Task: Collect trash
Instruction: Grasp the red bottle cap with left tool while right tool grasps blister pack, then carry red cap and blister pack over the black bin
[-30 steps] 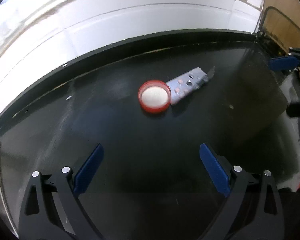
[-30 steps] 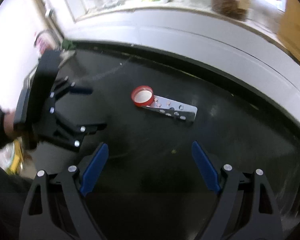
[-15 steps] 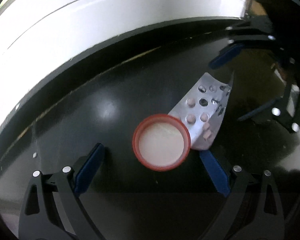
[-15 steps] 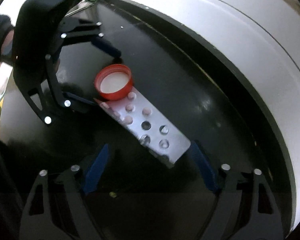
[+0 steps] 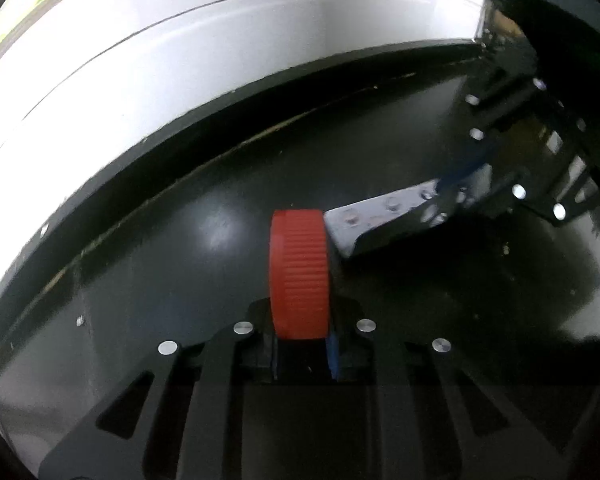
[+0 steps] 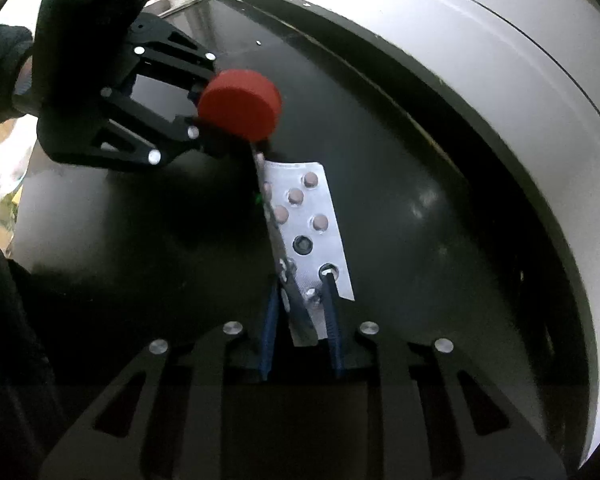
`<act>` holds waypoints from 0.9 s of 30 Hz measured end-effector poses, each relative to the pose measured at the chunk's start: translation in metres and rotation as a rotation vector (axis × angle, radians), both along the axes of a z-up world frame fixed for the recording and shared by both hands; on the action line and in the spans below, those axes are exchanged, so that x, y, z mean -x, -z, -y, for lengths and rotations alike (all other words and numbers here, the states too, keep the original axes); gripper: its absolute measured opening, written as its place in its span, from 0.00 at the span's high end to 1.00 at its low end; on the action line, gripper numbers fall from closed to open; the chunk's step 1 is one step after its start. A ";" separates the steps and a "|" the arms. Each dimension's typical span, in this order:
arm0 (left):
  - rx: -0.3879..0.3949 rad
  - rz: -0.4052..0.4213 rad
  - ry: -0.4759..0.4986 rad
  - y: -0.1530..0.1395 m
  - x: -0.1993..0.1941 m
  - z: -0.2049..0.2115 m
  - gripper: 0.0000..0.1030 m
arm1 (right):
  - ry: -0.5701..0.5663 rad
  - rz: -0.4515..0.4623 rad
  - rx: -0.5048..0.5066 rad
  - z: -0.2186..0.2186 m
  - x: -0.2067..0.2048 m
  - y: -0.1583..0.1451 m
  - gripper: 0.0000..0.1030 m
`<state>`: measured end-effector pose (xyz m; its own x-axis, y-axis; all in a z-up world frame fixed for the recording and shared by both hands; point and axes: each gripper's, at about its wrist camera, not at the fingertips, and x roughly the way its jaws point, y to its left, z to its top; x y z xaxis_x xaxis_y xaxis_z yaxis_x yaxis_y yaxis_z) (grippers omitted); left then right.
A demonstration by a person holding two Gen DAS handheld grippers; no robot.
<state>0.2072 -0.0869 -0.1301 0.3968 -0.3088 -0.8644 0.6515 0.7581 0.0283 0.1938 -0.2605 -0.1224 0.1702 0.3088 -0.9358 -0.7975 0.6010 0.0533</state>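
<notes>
Red cap (image 5: 300, 276): ridged plastic, turned on edge, sitting clamped between the pads of the left tool (image 5: 303, 350); in the right wrist view it is showing its flat top, at the far left of the scene.
Left tool: its jaws have just been closing and are now standing narrow, pressing on the red cap from both sides; a dark-gloved hand (image 6: 4, 76) is carrying it.
Silver blister pack (image 6: 306, 232): foil strip with several pinkish pills still in their pockets and a few pockets punched empty; its near end is lying between the blue pads of the right tool (image 6: 302, 320), its far end is reaching toward the red cap and is just beside it, whether touching I cannot tell.
Right tool: its jaws have just been closing and are now standing narrow, gripping the near end of the blister pack, which is buckling along its length.
Desk (image 5: 140, 280): glossy black top, reflecting light, lying under both tools.
White wall (image 5: 180, 60): pale curved band running along the far edge of the desk.
</notes>
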 end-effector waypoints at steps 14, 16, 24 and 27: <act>0.066 -0.016 -0.247 -0.049 0.103 -0.014 0.84 | 0.343 0.029 -0.130 0.001 0.096 -0.059 0.87; 0.055 -0.024 -0.280 -0.052 0.124 -0.022 0.84 | 0.369 0.039 -0.138 -0.005 0.108 -0.064 0.87; 0.041 -0.036 -0.316 -0.053 0.176 -0.035 0.84 | 0.414 0.064 -0.133 -0.014 0.156 -0.082 0.87; 0.057 -0.019 -0.355 -0.061 0.186 -0.048 0.84 | 0.409 0.081 -0.129 -0.026 0.161 -0.088 0.87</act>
<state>0.0208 -0.0387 -0.0689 0.4718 -0.2021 -0.8583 0.3468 0.9375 -0.0301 0.0328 -0.2345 -0.0343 0.3739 0.3144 -0.8726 -0.5002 0.8606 0.0958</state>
